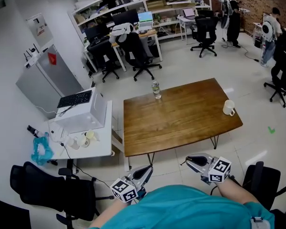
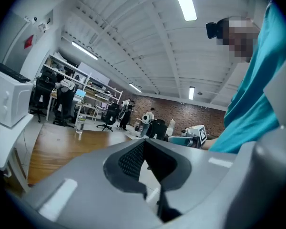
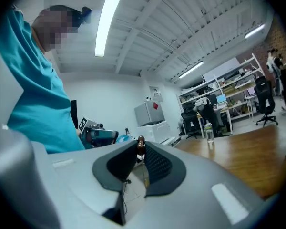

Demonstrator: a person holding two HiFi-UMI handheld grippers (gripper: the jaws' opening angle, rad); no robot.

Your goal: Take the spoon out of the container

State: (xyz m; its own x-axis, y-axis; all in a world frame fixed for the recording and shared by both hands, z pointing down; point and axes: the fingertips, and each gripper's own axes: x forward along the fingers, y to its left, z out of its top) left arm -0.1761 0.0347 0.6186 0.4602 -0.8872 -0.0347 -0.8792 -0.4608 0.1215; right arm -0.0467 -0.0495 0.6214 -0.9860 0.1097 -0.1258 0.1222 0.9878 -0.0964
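A white mug [image 1: 228,108] stands near the right edge of the wooden table [image 1: 181,123]. Both grippers hang close to my body, short of the table's front edge and pointing at each other. My right gripper [image 1: 187,162] [image 3: 140,143] is shut on a thin gold-coloured stem with a small brown knob [image 3: 140,146] at its tip, which looks like the spoon. Its bowl is hidden. My left gripper [image 1: 148,169] [image 2: 144,143] is shut with nothing between its pads.
A clear water bottle [image 1: 156,89] stands at the table's far edge. A white desk [image 1: 97,149] with a white box and a keyboard is to the left. Black office chairs [image 1: 52,187] flank me at lower left and lower right. People stand far back right.
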